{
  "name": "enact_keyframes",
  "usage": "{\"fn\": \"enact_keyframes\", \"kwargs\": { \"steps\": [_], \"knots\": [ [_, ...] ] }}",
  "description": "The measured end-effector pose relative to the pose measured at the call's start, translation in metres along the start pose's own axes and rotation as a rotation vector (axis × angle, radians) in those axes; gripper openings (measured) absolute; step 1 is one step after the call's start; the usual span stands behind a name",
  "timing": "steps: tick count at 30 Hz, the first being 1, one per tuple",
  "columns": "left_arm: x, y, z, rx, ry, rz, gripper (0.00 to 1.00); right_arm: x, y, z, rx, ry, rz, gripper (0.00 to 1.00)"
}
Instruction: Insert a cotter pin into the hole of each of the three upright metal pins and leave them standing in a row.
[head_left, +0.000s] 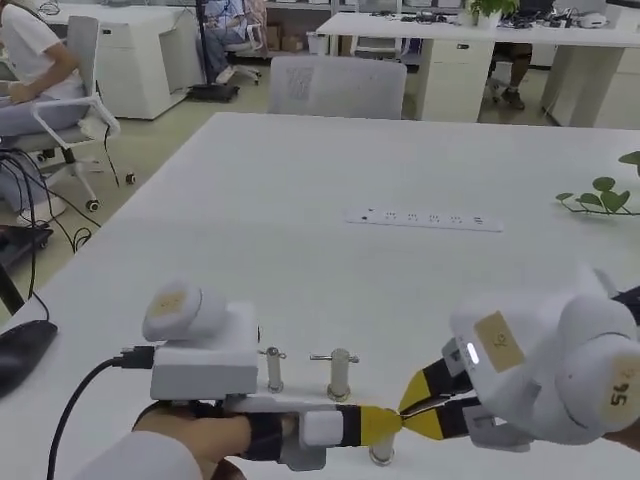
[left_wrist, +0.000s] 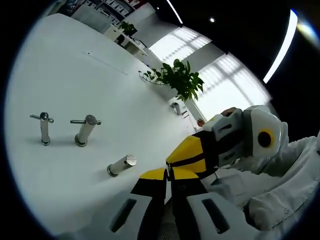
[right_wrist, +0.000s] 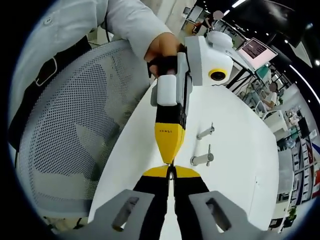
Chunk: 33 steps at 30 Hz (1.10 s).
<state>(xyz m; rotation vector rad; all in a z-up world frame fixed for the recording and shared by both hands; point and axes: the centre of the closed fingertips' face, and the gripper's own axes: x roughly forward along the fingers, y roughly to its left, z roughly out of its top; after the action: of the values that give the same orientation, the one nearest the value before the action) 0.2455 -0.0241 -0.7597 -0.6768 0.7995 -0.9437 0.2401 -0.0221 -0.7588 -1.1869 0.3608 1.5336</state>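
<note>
White tabletop (head_left: 420, 160) with three upright steel pins in a row near its front edge: left pin (head_left: 272, 370) and middle pin (head_left: 338, 375) each crossed by a wire cotter pin (head_left: 322, 357), third pin (left_wrist: 121, 165) plain-topped, just beside the gripper tips. Yellow-tipped left gripper (left_wrist: 168, 172) and right gripper (right_wrist: 171, 172) nose to nose, both sets of jaws pressed together; anything pinched too small to tell.

White table (head_left: 300, 180) — three metal pins (left_wrist: 84, 131) near edge; power strip (head_left: 422, 219), plant (head_left: 598, 197) beyond.

head view downward; opposed close gripper views; shared pins (head_left: 338, 373)
</note>
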Motion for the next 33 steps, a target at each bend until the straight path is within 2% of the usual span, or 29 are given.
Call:
{"fn": "enact_keyframes", "kwargs": {
  "steps": [5, 10, 13, 19, 23, 33],
  "knots": [
    [0.000, 0.000, 0.000, -0.004, -0.002, -0.003, 0.01, 0.000, 0.000, 0.000, -0.013, 0.005, -0.001, 0.04],
    [-0.001, -0.002, 0.001, -0.009, -0.009, -0.015, 0.00, -0.002, -0.001, 0.001, 0.015, -0.001, 0.002, 0.05],
    [-0.001, -0.002, 0.001, 0.007, -0.007, -0.012, 0.00, -0.003, -0.003, -0.001, 0.045, 0.003, 0.004, 0.11],
    [-0.005, -0.003, 0.000, 0.114, 0.008, -0.001, 0.00, -0.005, 0.001, -0.004, 0.158, -0.033, 0.051, 0.12],
    [-0.007, -0.003, -0.002, 0.194, 0.024, 0.003, 0.00, -0.005, 0.002, -0.004, 0.201, -0.054, 0.075, 0.12],
    [-0.011, -0.008, -0.006, 0.344, 0.056, -0.001, 0.00, -0.009, 0.004, 0.000, 0.326, -0.121, 0.137, 0.12]
  ]
}}
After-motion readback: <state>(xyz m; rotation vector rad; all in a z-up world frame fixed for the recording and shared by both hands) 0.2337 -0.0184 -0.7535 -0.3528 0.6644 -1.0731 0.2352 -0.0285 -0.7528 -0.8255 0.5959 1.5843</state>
